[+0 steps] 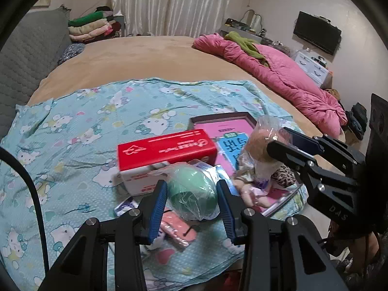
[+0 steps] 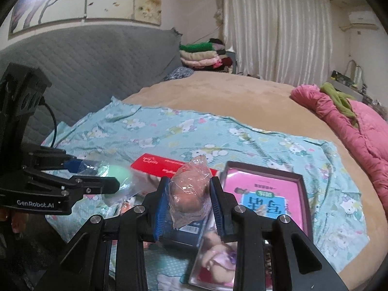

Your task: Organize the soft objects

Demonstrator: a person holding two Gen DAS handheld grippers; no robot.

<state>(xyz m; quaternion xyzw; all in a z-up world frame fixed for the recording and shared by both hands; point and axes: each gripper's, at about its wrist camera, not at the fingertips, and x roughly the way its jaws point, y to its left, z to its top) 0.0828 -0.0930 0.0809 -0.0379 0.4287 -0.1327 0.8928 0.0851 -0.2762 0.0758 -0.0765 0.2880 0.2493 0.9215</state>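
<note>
My left gripper [image 1: 192, 189] is shut on a mint-green soft ball [image 1: 192, 192] wrapped in clear plastic, held above the cat-print sheet [image 1: 72, 126]. My right gripper [image 2: 189, 194] is shut on a peach-orange soft ball [image 2: 191, 194], also in crinkled plastic. In the left wrist view the right gripper [image 1: 276, 145] comes in from the right with the peach ball [image 1: 260, 148]. In the right wrist view the left gripper [image 2: 97, 174] reaches in from the left with the green ball [image 2: 118, 172]. Both balls hang over the pile of items.
On the sheet lie a red-and-white box [image 1: 165, 150], a pink book in a dark tray [image 2: 266, 194], a small doll [image 1: 252, 191] and pink packets [image 1: 177, 228]. A pink quilt [image 1: 278, 72] lies at the bed's right; a grey headboard [image 2: 84, 72] is left.
</note>
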